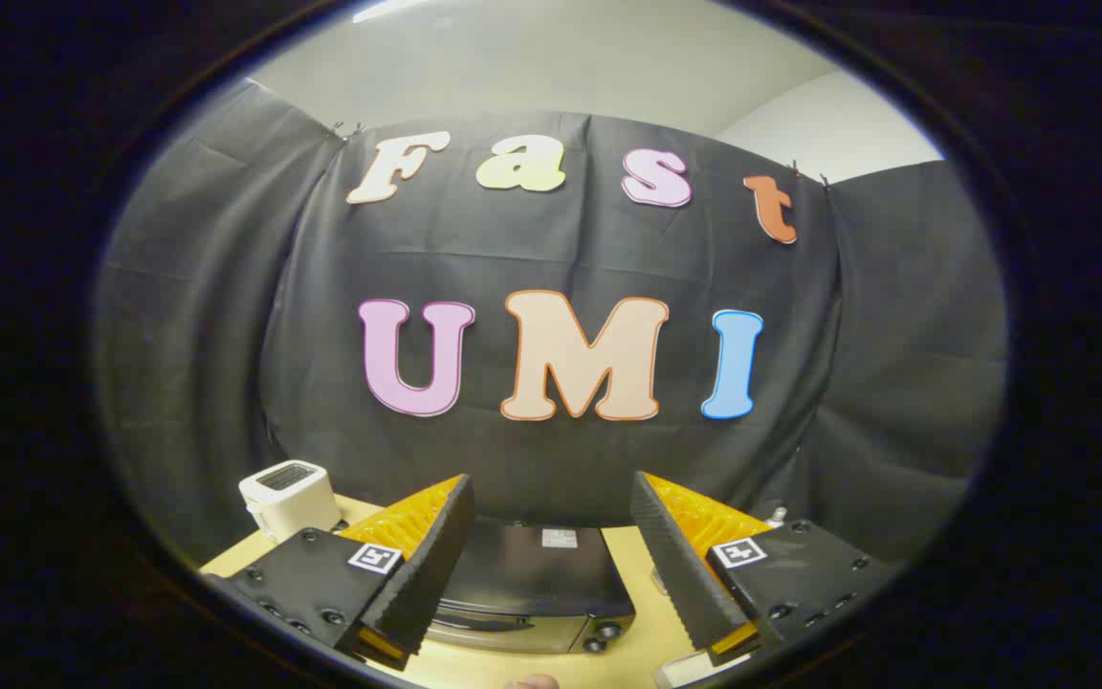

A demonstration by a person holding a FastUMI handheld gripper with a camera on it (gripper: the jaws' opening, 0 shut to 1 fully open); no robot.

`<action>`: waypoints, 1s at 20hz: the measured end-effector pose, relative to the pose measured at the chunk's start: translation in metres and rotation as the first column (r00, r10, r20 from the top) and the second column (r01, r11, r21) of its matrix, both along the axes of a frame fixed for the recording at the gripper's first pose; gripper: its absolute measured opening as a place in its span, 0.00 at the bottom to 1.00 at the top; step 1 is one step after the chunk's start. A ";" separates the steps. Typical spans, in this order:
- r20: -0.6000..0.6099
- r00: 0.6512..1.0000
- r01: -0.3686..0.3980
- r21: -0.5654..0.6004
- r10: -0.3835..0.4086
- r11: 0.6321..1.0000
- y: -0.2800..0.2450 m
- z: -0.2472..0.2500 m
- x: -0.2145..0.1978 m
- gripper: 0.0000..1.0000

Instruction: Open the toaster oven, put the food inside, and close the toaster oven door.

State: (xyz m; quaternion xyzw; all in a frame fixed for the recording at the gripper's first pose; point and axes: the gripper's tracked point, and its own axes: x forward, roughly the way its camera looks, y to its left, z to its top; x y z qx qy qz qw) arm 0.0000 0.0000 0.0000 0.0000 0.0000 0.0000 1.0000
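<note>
gripper: held up above the table, gripper [551,536] looking out over the oven toward the booth wall, fingers spread wide, nothing between them, touching nothing
fingers: the two ridged pads [427,565] angle outward from each other; each finger body carries a small square marker tag [375,558]
toaster oven: black toaster oven [527,584] sits on the table below and just ahead of the fingers, seen in the gap between them; flat dark top faces up with a small pale label on it
oven door: front face toward the viewer, door looks closed, handle bar across the front, two round knobs [601,636] at the front's right end
table: light wood tabletop [642,632] shows around the oven's right side and front
white appliance: small white toaster [289,498] with a slotted top stands on the table's far left corner, beyond the left finger, well apart from the oven
other: a pale object [694,670] at the table's near edge under the right finger, too cut off to tell what it is; a bit of a person's finger [532,681] shows at the very bottom
wall: black cloth [226,335] hangs behind the table
</note>
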 end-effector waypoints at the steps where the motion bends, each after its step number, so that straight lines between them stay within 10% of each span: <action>1: 0.001 1.000 -0.002 0.010 0.002 1.000 0.002 0.003 0.002 1.00; 20: 0.034 0.999 -0.019 0.117 0.015 0.993 0.019 0.041 0.020 1.00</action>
